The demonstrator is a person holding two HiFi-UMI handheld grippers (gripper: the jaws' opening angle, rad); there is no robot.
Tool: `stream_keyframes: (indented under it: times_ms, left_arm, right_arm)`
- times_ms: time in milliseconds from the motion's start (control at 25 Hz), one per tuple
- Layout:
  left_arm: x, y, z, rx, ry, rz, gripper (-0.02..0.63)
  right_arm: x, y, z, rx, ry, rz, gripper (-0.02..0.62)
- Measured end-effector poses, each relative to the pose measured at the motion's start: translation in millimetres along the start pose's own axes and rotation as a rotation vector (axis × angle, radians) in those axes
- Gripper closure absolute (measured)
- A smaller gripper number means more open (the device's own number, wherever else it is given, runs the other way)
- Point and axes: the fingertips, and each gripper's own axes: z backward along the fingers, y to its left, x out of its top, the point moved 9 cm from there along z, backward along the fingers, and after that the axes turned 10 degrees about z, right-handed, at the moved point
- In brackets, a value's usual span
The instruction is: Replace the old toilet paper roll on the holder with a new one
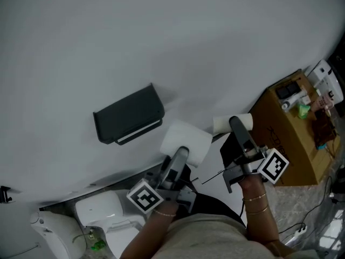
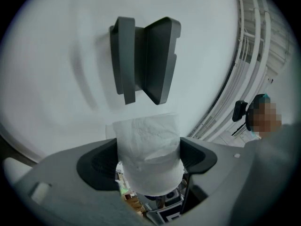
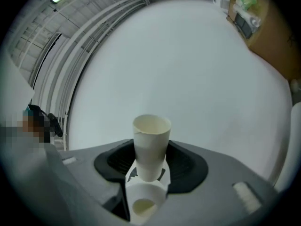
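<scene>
Overhead, the left gripper (image 1: 181, 151) clamps the new roll (image 1: 186, 138) just right of the wall holder (image 1: 129, 115), nearer to it than the right gripper (image 1: 237, 124), which is closed on the empty tube (image 1: 223, 124). Left gripper view: the holder is straight ahead, above the roll. Right gripper view — only the tube and bare wall (image 3: 188, 69).

In the head view the paper roll (image 1: 186, 139) hides the left gripper's (image 1: 182, 151) jaw tips. Things on the cardboard box (image 1: 285, 144) are too small to name. The bottom edge cuts off the white fixture (image 1: 59, 228). The white piece (image 3: 143, 197) under the cardboard tube (image 3: 150, 145) cannot be identified.
</scene>
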Motion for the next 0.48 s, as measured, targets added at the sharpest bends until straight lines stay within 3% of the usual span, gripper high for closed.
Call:
stream_keyframes:
  times_ms: [480]
  left_arm:
    - [8, 12, -24, -0.017, -0.017, 0.019, 0.201]
  right_arm:
    - [9, 15, 14, -0.014, -0.005, 0.074, 0.393]
